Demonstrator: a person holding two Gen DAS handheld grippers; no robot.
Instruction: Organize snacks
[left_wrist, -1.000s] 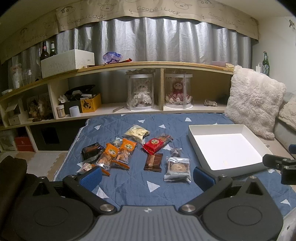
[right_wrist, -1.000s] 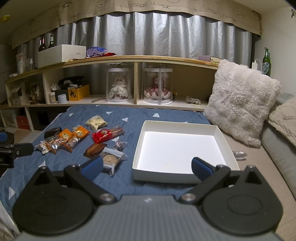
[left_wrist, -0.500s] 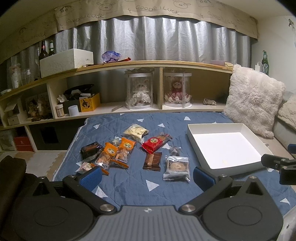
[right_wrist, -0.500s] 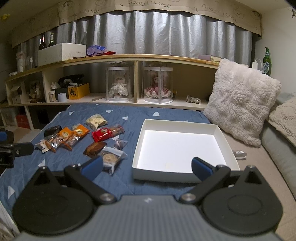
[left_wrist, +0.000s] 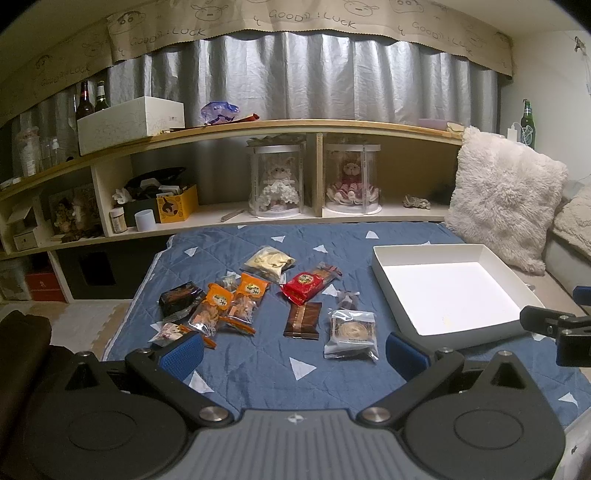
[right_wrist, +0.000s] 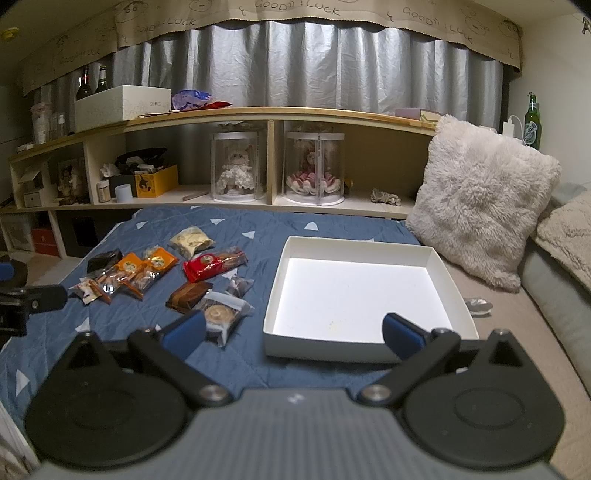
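The left gripper (left_wrist: 293, 350) hangs above the near part of the blue quilt (left_wrist: 258, 373) with its two blue-padded fingers (left_wrist: 181, 352) spread wide and nothing between them. The right gripper (right_wrist: 291, 334) is likewise spread wide and empty, its left pad just over a clear-wrapped round cookie (right_wrist: 221, 315) and its right pad over the near wall of the white tray (right_wrist: 448, 273). In the left wrist view that same cookie (left_wrist: 351, 332) lies just ahead of the left gripper, touching nothing but the quilt, with a brown striped bar (left_wrist: 303, 319) just beside it on the left and a small dark sweet in clear wrap (left_wrist: 347, 299) behind it. Further out lies a red packet (left_wrist: 306, 286), and beyond that a clear bag of pale snacks (left_wrist: 269, 260). To the left sit two orange-labelled packets (left_wrist: 231, 306) side by side, a black packet (left_wrist: 179, 299) next to them, and a small white-and-red packet (left_wrist: 168, 332) nearest the left pad. The tray stands on the quilt to the right of the snacks, apart from them, and its floor is bare. Behind the tray a fluffy white cushion (right_wrist: 480, 206) leans upright. Along the back runs a wooden shelf (right_wrist: 258, 114) holding two dolls in clear round cases (right_wrist: 240, 166), with a grey curtain (right_wrist: 314, 66) above.
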